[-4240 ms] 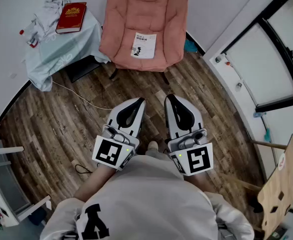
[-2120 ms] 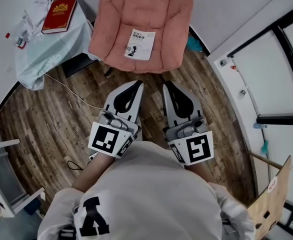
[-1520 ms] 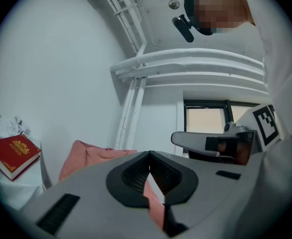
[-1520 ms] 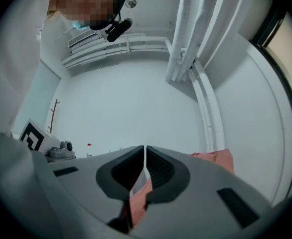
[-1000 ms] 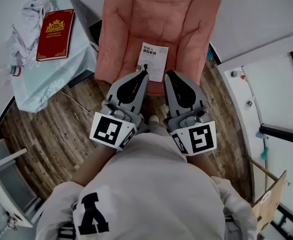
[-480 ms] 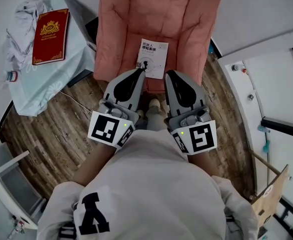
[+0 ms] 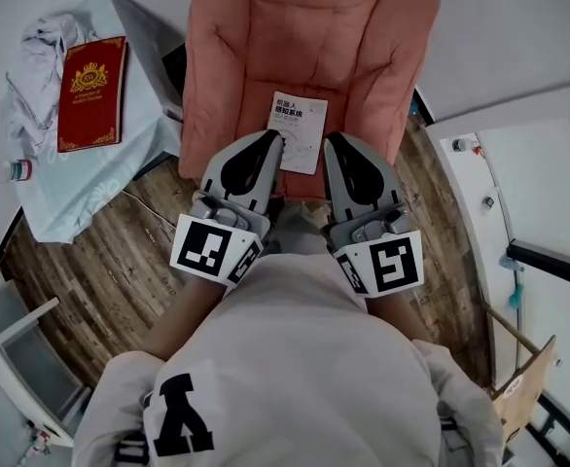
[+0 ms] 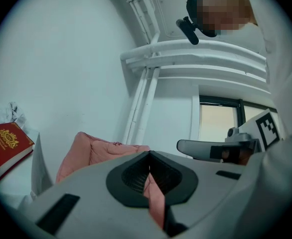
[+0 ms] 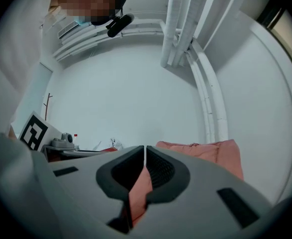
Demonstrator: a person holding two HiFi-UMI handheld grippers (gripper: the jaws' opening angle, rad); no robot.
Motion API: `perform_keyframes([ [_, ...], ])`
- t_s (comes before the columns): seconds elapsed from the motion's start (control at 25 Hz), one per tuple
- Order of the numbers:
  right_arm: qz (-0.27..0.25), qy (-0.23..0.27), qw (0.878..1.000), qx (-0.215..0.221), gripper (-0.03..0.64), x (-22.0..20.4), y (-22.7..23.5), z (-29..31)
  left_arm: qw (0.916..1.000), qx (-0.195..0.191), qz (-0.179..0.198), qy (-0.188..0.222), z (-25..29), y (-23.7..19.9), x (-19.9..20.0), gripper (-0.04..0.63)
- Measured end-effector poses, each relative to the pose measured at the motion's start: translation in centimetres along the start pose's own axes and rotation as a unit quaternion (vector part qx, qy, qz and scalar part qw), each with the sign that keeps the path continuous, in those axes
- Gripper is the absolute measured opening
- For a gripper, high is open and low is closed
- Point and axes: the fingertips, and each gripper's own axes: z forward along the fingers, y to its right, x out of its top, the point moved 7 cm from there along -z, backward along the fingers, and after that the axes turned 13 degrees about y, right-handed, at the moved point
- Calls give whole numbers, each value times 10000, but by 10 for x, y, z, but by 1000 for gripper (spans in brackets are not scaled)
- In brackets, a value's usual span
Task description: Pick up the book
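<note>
A white paperback book (image 7: 298, 132) lies flat on the seat of a pink padded armchair (image 7: 304, 37). In the head view my left gripper (image 7: 277, 136) is shut and empty, its tip right at the book's left edge. My right gripper (image 7: 330, 137) is also shut and empty, its tip just beside the book's right edge. Both point level toward the chair. In the left gripper view the jaws (image 8: 149, 156) meet with only pink chair (image 8: 98, 151) behind them. The right gripper view shows closed jaws (image 9: 144, 151) in front of the pink chair (image 9: 206, 151).
A red hardback (image 7: 90, 92) lies on a pale blue cloth-covered table (image 7: 100, 178) at the left, beside crumpled white cloth (image 7: 34, 56) and a small bottle (image 7: 1, 172). White window frames (image 7: 518, 163) stand to the right, a wooden board (image 7: 523, 397) at lower right. Wood floor (image 7: 90, 280) surrounds the chair.
The person has walked up to the chair. Both shut grippers moved forward together, and their tips now flank the white book instead of hanging over the floor.
</note>
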Motion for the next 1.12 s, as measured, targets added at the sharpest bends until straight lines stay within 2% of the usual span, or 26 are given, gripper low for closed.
perform_keyframes([
  [0.4,54,21,10000,75,35,-10,79,65,9999,87,91,-12,92,-28,-11,5],
  [0.68,128,-46,9998,110,35,-22,116,92,9995,255,48,-168,124,-41,-27,5],
  [1.0,290,-570,9971,-416,35,-63,127,90,9979,228,-139,-586,126,-65,-57,5],
  [1.12,432,-702,9950,-567,35,-78,128,84,9960,238,-344,-785,127,-74,-74,5],
])
